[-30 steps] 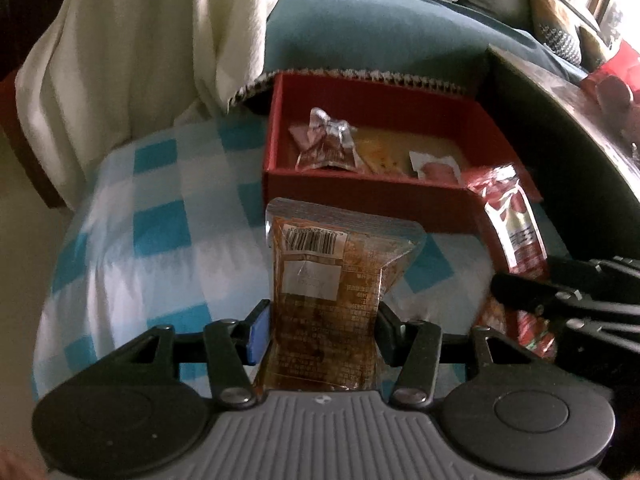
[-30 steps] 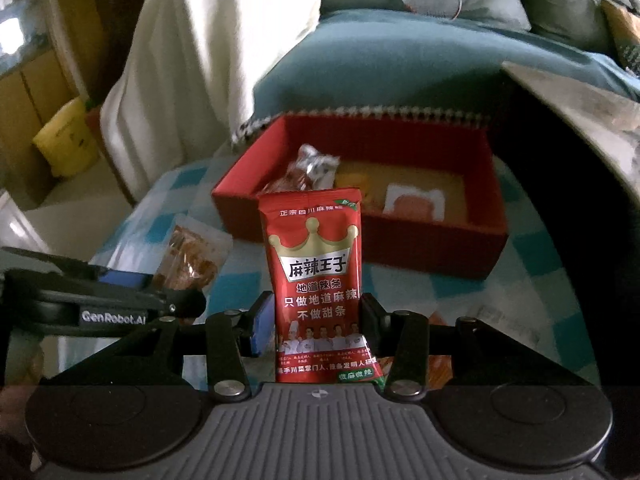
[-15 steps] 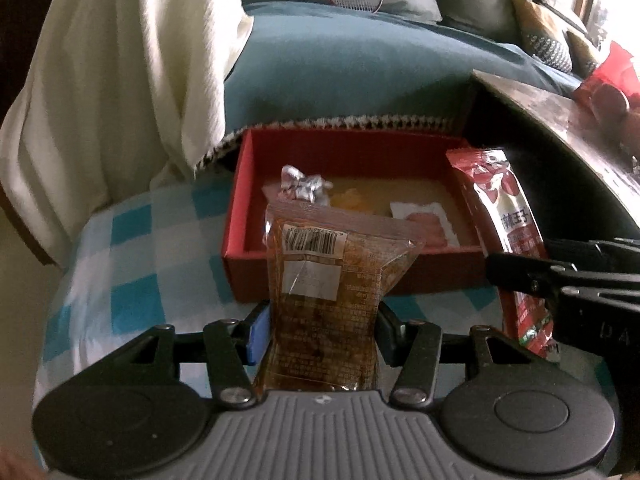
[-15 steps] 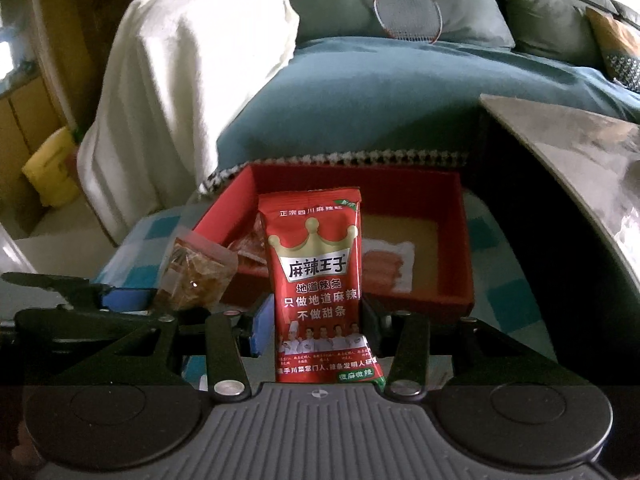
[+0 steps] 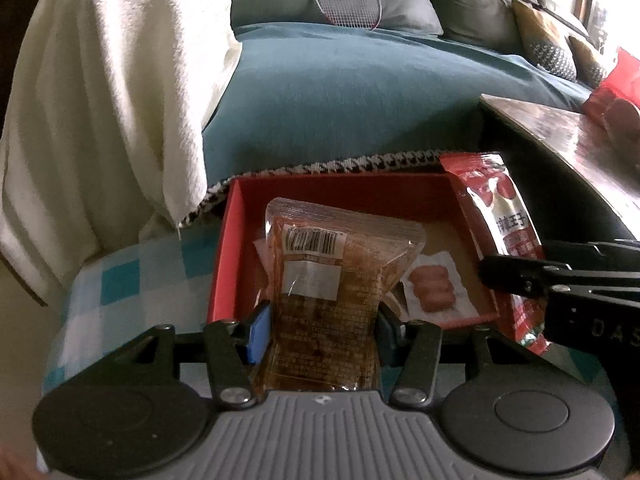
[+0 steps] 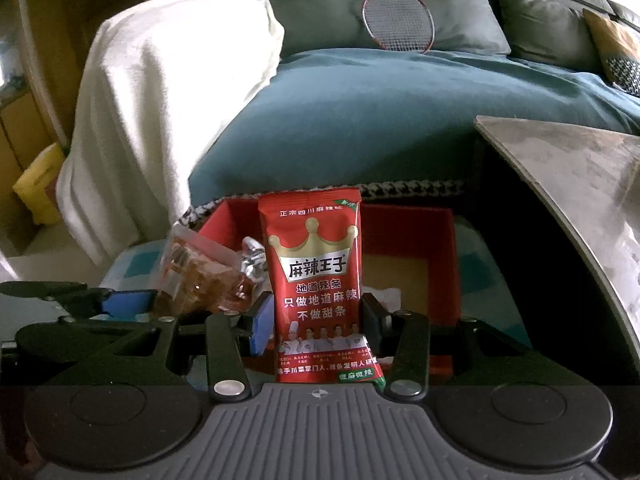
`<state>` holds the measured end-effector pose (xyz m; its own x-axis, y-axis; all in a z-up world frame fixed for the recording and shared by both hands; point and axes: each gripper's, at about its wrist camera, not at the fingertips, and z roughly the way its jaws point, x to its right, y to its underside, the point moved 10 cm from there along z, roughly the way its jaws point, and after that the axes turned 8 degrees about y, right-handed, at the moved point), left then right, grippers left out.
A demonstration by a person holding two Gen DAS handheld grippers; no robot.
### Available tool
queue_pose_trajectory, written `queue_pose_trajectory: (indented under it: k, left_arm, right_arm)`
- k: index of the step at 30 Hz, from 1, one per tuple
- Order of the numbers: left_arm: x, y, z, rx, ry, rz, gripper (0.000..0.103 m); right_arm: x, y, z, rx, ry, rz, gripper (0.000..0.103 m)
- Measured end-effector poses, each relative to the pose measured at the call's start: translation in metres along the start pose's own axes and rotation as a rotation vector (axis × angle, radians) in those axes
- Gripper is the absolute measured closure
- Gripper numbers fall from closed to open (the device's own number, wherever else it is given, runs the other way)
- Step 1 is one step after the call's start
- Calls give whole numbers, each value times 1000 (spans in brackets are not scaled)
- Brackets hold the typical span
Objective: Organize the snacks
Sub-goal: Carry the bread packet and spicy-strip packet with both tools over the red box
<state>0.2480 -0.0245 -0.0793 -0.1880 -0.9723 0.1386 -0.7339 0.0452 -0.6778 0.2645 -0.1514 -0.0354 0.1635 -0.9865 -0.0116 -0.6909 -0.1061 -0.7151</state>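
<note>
Currently left gripper (image 5: 320,322) jaws pinch clear brown snack bag (image 5: 326,300) upright; right gripper (image 6: 316,320) jaws pinch red spicy-strip packet (image 6: 320,292). Both hang just before red box (image 5: 228,256), presumably for dropping in.

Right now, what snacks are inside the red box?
Inside the red box lies a white packet of little sausages and, in the right wrist view, a shiny silver-wrapped snack. The brown snack bag and red spicy-strip packet, both gripped, cover the rest.
</note>
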Motion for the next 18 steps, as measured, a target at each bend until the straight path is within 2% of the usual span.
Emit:
queue_pose_trajectory:
  k: [10,18]
  left_arm:
    - [-4,-26,22,16,-22,4,56]
    - [-9,-37,44,-5,-27,1,56]
  right_arm:
    - [14,-16,19,-4,19,13,49]
    - [21,-24,40,-21,27,14,49]
